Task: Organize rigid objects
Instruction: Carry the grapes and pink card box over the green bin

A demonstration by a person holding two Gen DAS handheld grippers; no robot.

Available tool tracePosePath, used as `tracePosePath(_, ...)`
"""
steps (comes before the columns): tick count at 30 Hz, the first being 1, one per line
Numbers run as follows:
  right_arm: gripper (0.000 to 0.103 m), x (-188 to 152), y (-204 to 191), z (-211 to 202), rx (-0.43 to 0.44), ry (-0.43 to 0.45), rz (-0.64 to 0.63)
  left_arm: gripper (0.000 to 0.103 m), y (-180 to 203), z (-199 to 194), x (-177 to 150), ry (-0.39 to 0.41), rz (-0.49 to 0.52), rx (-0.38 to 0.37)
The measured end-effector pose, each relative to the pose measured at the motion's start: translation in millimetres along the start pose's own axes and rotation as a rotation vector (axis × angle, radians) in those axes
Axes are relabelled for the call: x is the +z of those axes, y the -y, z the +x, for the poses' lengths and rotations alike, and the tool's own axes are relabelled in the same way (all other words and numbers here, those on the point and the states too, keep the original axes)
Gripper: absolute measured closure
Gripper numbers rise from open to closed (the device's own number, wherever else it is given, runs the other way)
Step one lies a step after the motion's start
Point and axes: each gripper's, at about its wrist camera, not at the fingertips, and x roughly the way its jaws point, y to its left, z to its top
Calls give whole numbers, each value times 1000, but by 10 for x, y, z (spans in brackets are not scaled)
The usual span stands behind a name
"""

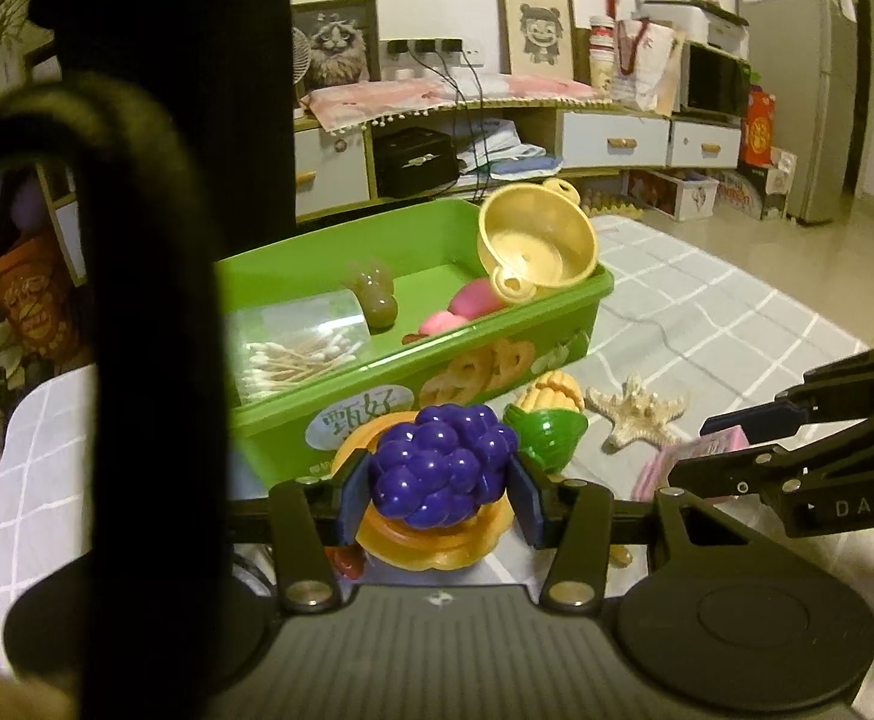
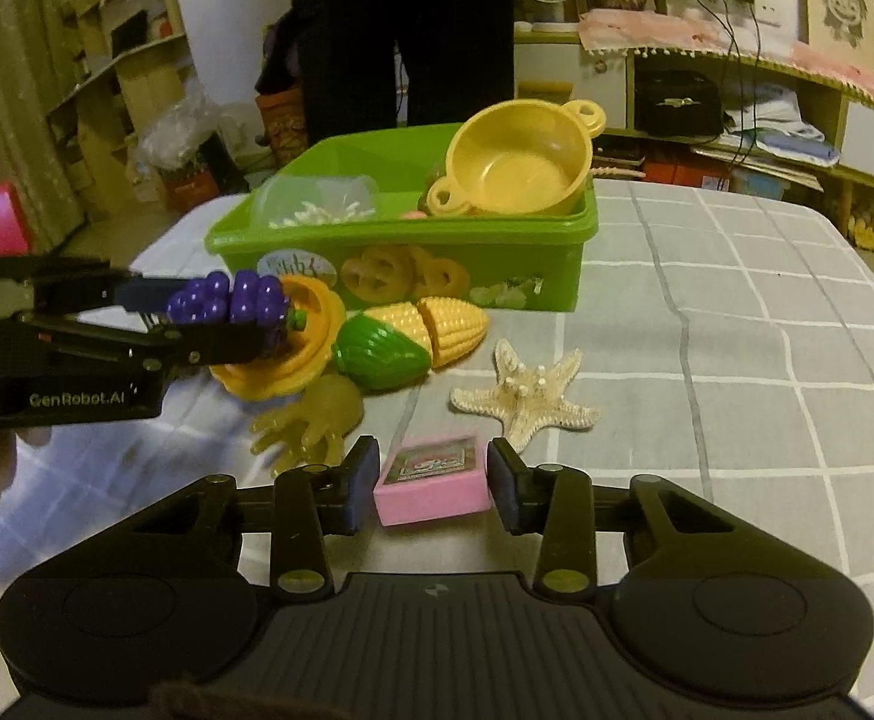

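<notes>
The left gripper has its jaws clamped on the toy grape bunch, held above the orange plate just in front of the green bin. The right gripper jaws pinch the pink box on the desk. Best to lift each clear of the bin's near wall, then release over a bare patch beside the yellow pot.
</notes>
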Motion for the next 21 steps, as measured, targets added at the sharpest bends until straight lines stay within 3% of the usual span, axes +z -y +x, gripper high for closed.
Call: tracePosePath(21,60,527,96,-104,69,80,209,83,-189,-113,434,59,-161,11)
